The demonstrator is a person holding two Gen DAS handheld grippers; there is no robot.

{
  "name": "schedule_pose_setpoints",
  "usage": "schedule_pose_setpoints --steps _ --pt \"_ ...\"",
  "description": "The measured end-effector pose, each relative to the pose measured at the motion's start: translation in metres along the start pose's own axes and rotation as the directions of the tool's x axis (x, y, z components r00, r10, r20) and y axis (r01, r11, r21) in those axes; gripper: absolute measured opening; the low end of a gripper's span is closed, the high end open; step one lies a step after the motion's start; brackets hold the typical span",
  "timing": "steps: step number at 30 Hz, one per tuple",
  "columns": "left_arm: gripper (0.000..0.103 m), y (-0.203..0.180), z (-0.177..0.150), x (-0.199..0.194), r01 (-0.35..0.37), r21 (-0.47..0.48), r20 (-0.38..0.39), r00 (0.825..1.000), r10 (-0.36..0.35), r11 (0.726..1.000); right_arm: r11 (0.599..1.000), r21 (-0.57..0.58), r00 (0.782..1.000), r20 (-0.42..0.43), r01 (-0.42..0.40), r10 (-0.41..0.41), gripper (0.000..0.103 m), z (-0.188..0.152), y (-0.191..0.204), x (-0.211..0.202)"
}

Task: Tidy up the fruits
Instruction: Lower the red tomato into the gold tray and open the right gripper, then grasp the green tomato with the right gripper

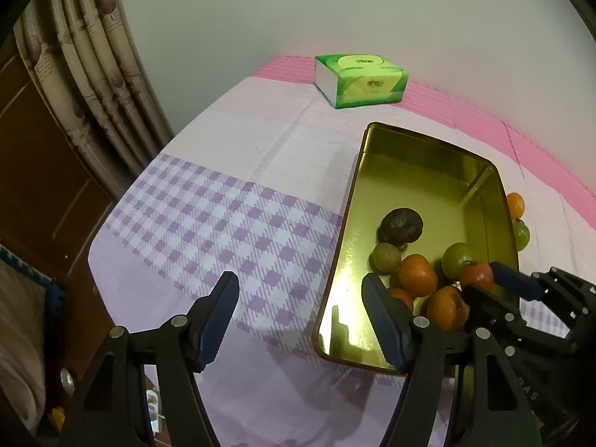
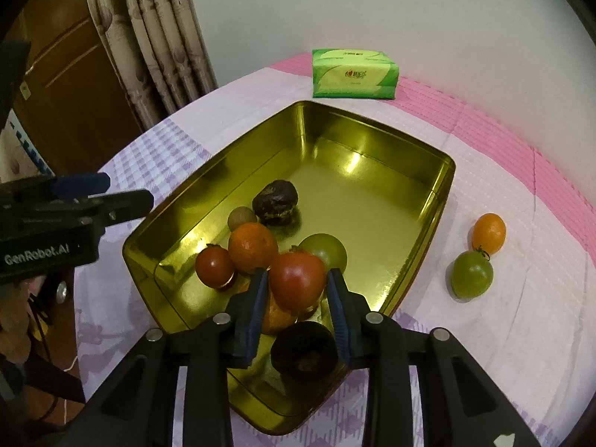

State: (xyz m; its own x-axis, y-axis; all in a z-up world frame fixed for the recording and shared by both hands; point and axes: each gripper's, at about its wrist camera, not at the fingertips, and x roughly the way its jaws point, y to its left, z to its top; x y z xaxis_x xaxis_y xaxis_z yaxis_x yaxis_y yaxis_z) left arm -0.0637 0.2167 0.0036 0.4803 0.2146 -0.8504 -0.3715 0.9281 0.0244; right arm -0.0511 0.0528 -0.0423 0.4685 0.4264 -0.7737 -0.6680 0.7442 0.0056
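A gold metal tin [image 2: 372, 201] [image 1: 428, 171] sits on the checked cloth and holds several fruits: oranges, tomatoes, a green fruit, a small brown fruit and two dark wrinkled fruits. My right gripper [image 2: 298, 290] is shut on a red tomato [image 2: 297, 279] just above the fruit pile in the tin; it also shows in the left wrist view [image 1: 484, 279]. My left gripper [image 1: 300, 298] is open and empty, left of the tin's near end. An orange [image 2: 488, 233] and a green fruit [image 2: 471, 273] lie on the cloth right of the tin.
A green tissue pack [image 2: 354, 73] [image 1: 359, 80] lies at the far side of the table by the wall. A curtain [image 1: 93, 56] and wooden door stand to the left, beyond the table's edge.
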Motion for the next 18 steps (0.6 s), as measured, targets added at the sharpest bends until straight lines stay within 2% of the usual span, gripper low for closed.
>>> schedule_pose_setpoints --steps 4,8,11,12,16,18 --pt "0.069 -0.001 -0.001 0.001 0.014 -0.002 -0.012 1.0 -0.014 1.0 1.0 0.019 1.0 0.026 -0.005 0.004 0.035 0.003 -0.004 -0.01" --pt "0.069 -0.004 -0.002 0.0 0.014 0.014 -0.009 1.0 -0.013 1.0 0.999 0.046 0.996 0.093 -0.006 0.001 0.037 0.004 -0.013 -0.036" --pt "0.069 -0.006 -0.003 -0.001 0.014 0.023 -0.007 1.0 -0.014 1.0 0.995 0.086 0.989 0.137 0.044 -0.055 0.043 -0.001 -0.03 -0.053" --pt "0.069 -0.007 -0.003 -0.001 0.015 0.025 -0.006 1.0 -0.014 1.0 0.993 0.092 0.987 0.139 0.071 -0.084 0.047 -0.003 -0.036 -0.056" --pt "0.069 -0.007 -0.002 0.0 0.019 0.024 -0.009 1.0 -0.018 1.0 0.978 0.13 0.98 0.093 0.164 -0.177 0.047 -0.017 -0.065 -0.052" --pt "0.069 -0.009 -0.003 0.001 0.017 0.024 -0.014 1.0 -0.017 1.0 0.971 0.148 0.979 0.057 0.188 -0.198 0.047 -0.026 -0.078 -0.044"
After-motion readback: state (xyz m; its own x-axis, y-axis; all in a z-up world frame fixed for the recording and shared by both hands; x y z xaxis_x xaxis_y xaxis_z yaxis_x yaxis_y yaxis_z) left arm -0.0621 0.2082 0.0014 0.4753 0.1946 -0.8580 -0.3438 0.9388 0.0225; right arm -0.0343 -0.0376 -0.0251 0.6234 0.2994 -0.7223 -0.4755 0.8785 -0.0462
